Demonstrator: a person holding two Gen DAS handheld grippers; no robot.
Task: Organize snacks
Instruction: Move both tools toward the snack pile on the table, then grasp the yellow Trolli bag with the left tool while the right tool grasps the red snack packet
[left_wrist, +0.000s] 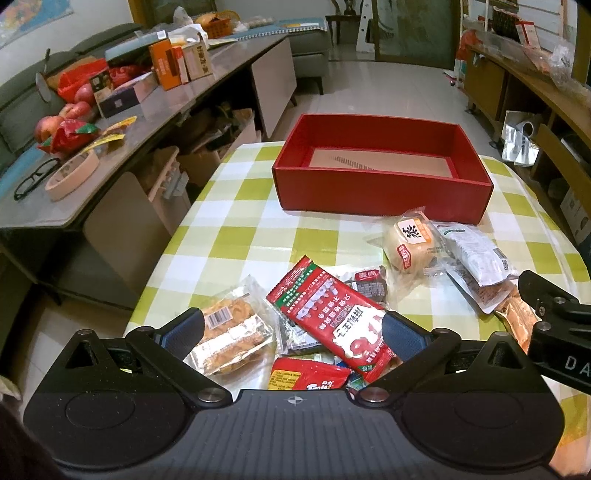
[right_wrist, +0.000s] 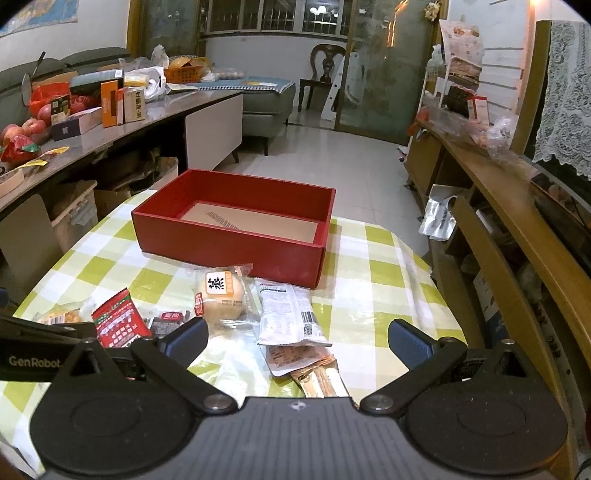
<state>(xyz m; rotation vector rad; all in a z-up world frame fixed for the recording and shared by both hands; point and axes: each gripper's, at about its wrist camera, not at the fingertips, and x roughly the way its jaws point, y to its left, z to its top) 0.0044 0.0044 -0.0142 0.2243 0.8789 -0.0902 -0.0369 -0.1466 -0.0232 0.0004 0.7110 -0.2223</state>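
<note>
Snack packets lie heaped on the checked tablecloth (left_wrist: 236, 206) before the empty red box (left_wrist: 384, 192) as I hold my left gripper (left_wrist: 293, 334), jaws spread, over the red jujube packet (left_wrist: 332, 317), while my right gripper (right_wrist: 297, 338) hovers agape above the white pouch (right_wrist: 288, 314), ready to load.

Red snack packet (left_wrist: 309, 374) half hidden under left hand-held gripper (left_wrist: 293, 330). Orange packet (right_wrist: 320, 380) cut off behind right hand-held gripper (right_wrist: 298, 338). Wrapper print too small to read.
</note>
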